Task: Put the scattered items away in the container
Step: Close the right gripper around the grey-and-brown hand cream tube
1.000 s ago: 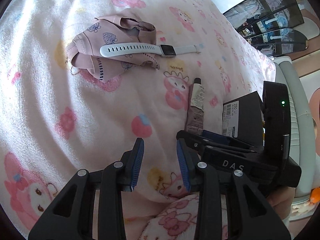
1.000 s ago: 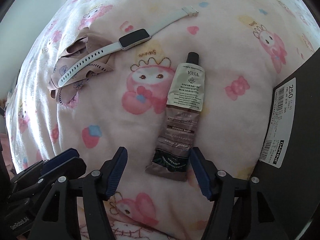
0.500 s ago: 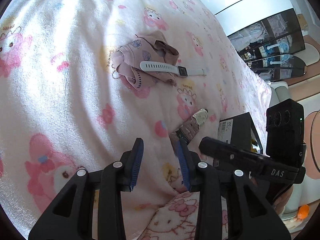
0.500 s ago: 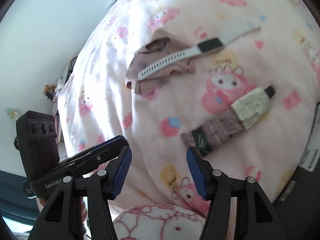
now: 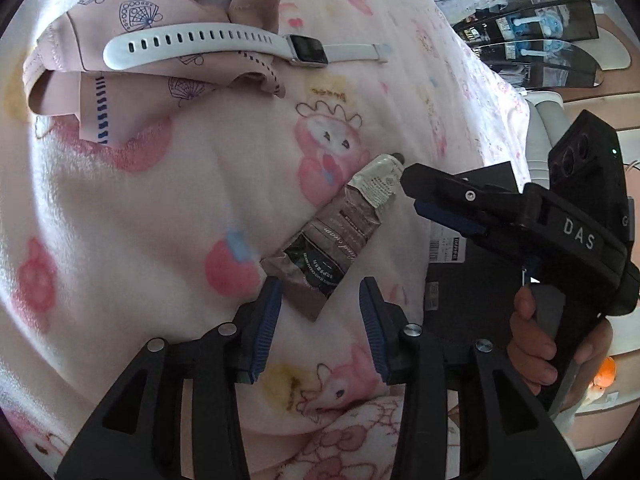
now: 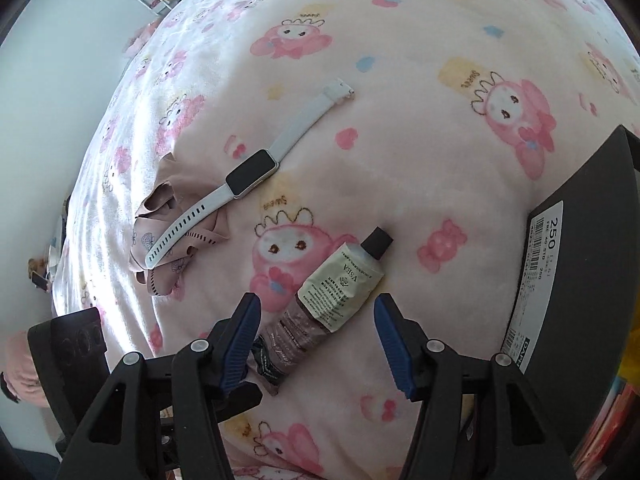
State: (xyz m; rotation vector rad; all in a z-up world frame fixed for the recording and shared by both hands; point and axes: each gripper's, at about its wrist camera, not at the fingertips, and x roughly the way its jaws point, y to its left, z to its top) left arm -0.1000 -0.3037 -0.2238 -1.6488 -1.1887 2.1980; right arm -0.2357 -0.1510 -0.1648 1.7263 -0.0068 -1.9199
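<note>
Fingers [image 6: 244, 332] astride tube [image 6: 328, 300], box [image 6: 580, 280] beside.

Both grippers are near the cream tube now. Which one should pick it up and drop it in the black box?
Probably the right gripper: its open jaws straddle the tube, and the black box is on its side. The left gripper, also open, only reaches the tube's crimped end.

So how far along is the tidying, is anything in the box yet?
Nothing shows as packed; the black box's inside is out of view. Both hand-held grippers are open and empty: the right one straddles the hand cream tube on the blanket, and the left one sits at the tube's crimped end. Still left are the tube, the white smartwatch and the pink cloth under its strap.
</note>
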